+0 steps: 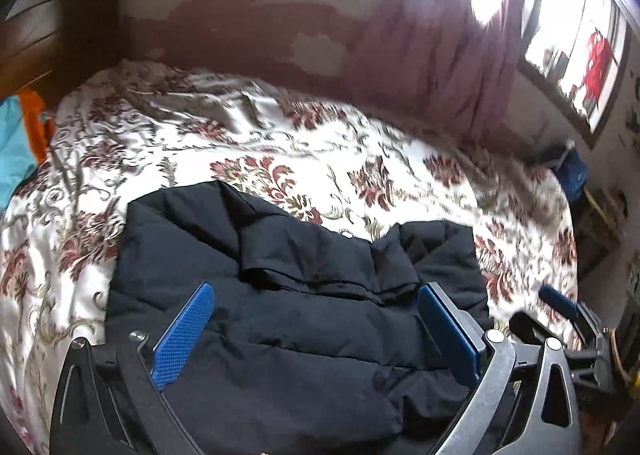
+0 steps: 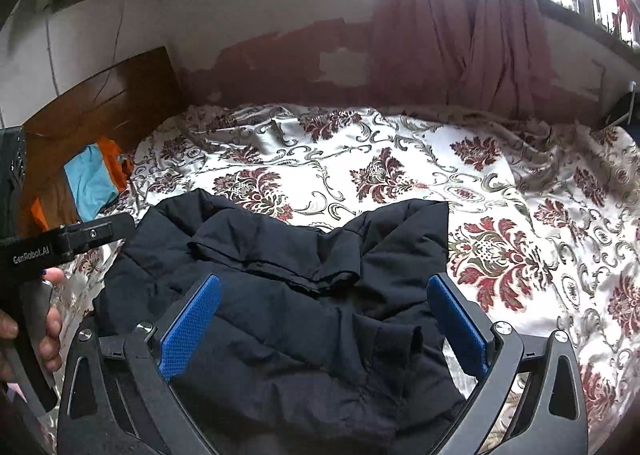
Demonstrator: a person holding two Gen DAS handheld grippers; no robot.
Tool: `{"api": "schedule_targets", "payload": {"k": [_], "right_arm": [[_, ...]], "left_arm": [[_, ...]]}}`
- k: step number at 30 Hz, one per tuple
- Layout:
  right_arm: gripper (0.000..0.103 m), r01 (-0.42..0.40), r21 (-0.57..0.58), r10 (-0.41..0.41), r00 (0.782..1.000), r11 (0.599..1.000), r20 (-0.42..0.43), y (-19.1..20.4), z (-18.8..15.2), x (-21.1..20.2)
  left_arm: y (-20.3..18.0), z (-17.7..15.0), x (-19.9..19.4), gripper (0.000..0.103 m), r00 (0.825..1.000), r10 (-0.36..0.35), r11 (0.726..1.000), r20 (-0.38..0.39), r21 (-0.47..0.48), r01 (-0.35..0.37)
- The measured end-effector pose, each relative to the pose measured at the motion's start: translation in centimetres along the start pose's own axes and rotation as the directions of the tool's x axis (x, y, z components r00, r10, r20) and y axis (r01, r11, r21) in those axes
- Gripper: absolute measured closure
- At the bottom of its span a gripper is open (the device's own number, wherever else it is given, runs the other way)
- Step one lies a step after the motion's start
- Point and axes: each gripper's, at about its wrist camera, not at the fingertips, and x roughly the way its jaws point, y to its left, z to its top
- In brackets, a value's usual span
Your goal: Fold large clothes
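A dark navy padded jacket (image 1: 280, 319) lies crumpled on the floral bedspread (image 1: 280, 143), partly folded over itself. My left gripper (image 1: 316, 295) is open above the jacket, its blue pads (image 1: 184, 335) wide apart and holding nothing. The jacket also shows in the right wrist view (image 2: 288, 315). My right gripper (image 2: 324, 287) is open just above the jacket's near part, empty. The left gripper's body (image 2: 80, 239) and the hand holding it show at the left edge of the right wrist view. The right gripper's tip (image 1: 560, 301) shows at the right of the left wrist view.
A wooden headboard (image 2: 112, 95) stands at the left, with blue and orange cloth (image 2: 96, 175) beside it. Pink curtains (image 2: 460, 35) hang under bright windows behind the bed. The bedspread (image 2: 400, 159) stretches beyond the jacket. Dark clutter (image 1: 572, 171) sits off the bed's right side.
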Motion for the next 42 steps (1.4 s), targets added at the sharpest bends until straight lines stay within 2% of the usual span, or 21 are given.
{"api": "schedule_targets", "payload": {"k": [4, 7, 12, 18, 23, 29, 35, 42], "right_arm": [[0.002, -0.026, 0.001, 0.026, 0.999, 1.000, 0.021, 0.5, -1.1, -2.5], [0.002, -0.017, -0.016, 0.018, 0.999, 1.000, 0.049, 1.1, -2.3, -4.2], [0.002, 0.019, -0.065, -0.013, 0.996, 0.998, 0.089, 1.8, -4.1, -6.9], [0.002, 0.029, -0.071, -0.020, 0.993, 0.997, 0.120, 2.0, -5.6, -10.0], [0.002, 0.040, -0.102, -0.024, 0.988, 0.994, 0.152, 3.0, -7.2, -12.4], [0.002, 0.043, -0.130, -0.025, 0.990, 0.991, 0.137, 4.4, -9.9, -14.6], [0.002, 0.061, -0.148, -0.047, 0.994, 0.987, 0.097, 5.6, -12.3, -15.7], [0.002, 0.096, -0.175, -0.080, 0.992, 0.980, 0.098, 6.9, -13.9, -17.6]], "left_arm": [[-0.2, -1.8, -2.5, 0.000, 0.997, 0.060, 0.998, 0.052, 0.003, -0.060], [-0.7, -3.4, -4.1, 0.000, 0.990, 0.116, 0.992, 0.076, 0.031, -0.119], [-1.3, -6.2, -7.1, 0.000, 0.980, 0.147, 0.987, 0.135, 0.044, -0.154], [-2.0, -8.9, -10.2, 0.000, 0.972, 0.172, 0.981, 0.161, 0.064, -0.184], [-2.0, -10.8, -11.8, 0.000, 0.979, 0.169, 0.983, 0.115, 0.050, -0.175], [-1.5, -13.2, -13.4, 0.000, 0.962, 0.253, 0.966, 0.097, 0.024, -0.257], [-1.1, -15.9, -14.2, 0.000, 0.961, 0.268, 0.959, 0.069, 0.073, -0.272], [-0.4, -18.7, -15.2, 0.000, 0.963, 0.271, 0.953, 0.008, 0.140, -0.270]]}}
